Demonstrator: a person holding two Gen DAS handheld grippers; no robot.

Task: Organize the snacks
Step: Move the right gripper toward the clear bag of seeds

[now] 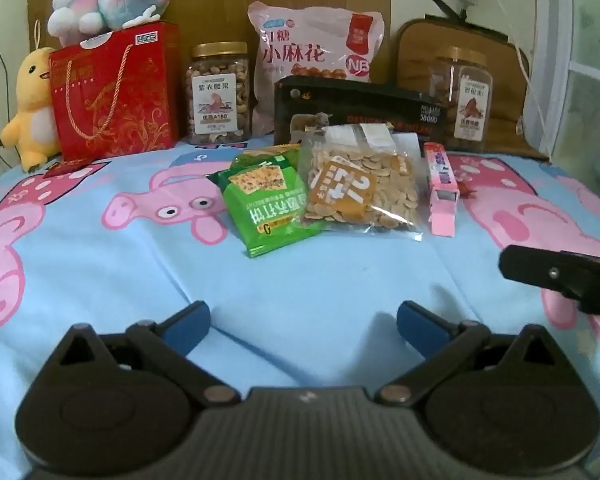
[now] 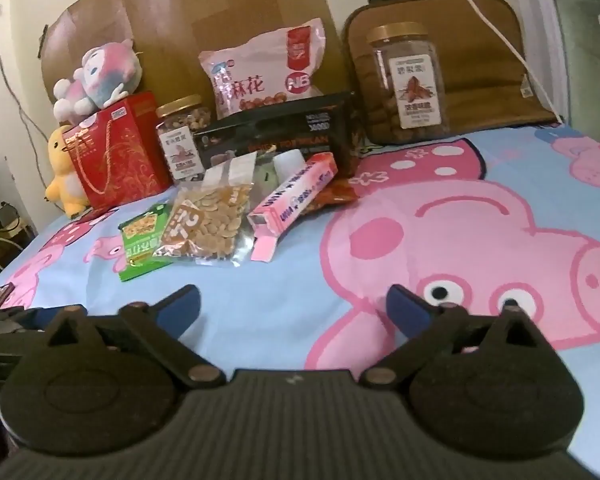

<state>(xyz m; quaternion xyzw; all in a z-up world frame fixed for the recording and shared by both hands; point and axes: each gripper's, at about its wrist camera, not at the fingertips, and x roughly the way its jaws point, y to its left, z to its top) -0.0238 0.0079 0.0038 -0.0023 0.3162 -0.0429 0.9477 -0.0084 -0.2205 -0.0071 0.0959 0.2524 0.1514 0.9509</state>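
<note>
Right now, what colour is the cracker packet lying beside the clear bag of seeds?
Green, with a cracker picture on the cracker packet; it shows best in the left wrist view.

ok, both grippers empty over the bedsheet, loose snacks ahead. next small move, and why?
Probably ease the left gripper forward toward the green cracker packet. Its jaws are wide open with nothing between them, and that packet is the nearest loose snack, lying flat almost straight ahead, overlapped on one edge by the clear seed bag. The right gripper is also open and empty, with the pink box further off.
</note>
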